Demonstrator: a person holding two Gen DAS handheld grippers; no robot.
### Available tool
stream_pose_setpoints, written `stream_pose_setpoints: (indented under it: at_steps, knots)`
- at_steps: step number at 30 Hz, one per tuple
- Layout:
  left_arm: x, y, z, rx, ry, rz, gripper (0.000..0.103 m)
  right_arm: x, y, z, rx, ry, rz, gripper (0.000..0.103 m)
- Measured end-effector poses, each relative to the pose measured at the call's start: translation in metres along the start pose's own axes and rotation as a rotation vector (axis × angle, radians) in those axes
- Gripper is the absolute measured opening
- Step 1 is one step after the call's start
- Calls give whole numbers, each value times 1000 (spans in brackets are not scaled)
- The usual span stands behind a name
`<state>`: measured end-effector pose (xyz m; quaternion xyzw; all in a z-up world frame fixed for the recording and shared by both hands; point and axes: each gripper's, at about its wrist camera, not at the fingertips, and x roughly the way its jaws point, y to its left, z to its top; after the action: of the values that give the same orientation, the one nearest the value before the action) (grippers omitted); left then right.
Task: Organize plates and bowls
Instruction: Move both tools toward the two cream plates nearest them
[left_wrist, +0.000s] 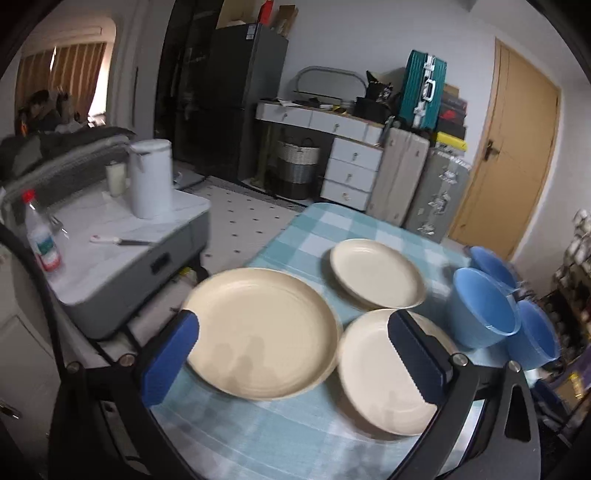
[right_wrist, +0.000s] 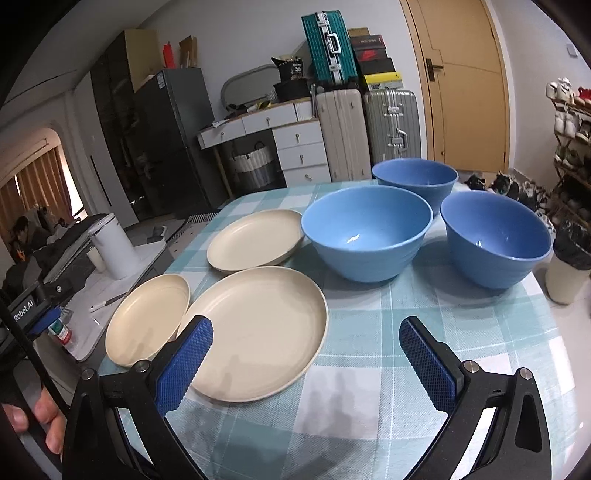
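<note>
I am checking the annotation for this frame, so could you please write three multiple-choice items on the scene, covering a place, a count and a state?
1. Where do the blue bowls stand relative to the cream plates, seen from the right wrist camera?
A. To their right
B. To their left
C. Stacked on them

2. How many cream plates lie on the checked tablecloth?
A. Two
B. Three
C. Five

3. What state is the right gripper in?
A. Shut on a bowl
B. Shut on a plate
C. Open, holding nothing

Answers:
1. A: the three bowls sit right of the plates.
2. B: three plates lie unstacked.
3. C: its fingers are spread above the cloth.
</note>
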<state>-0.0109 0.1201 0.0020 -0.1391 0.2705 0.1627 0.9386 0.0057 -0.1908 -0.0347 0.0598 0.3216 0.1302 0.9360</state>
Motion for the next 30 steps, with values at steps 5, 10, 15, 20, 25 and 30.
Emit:
stream_pose_setpoints:
  at_steps: [5, 10, 15, 20, 25, 30]
  knots:
    - [8, 5, 6, 34, 56, 0, 103, 6, 2, 0, 14, 29, 1, 103]
    - [5, 18, 9, 17, 7, 24, 103, 14, 5, 1, 26, 68, -3, 103]
    - [17, 35, 13, -9, 54, -2, 103, 19, 3, 2, 45, 78, -1, 103]
    - [21, 49, 12, -73, 52, -2, 103, 28, -4, 1, 98, 129, 19, 96]
    - [25, 51, 15, -29, 65, 57, 103, 29, 2, 0, 101, 147, 60, 88]
    - [36, 84, 31, -47, 120, 108, 103, 21, 44, 14, -35, 129, 139, 86]
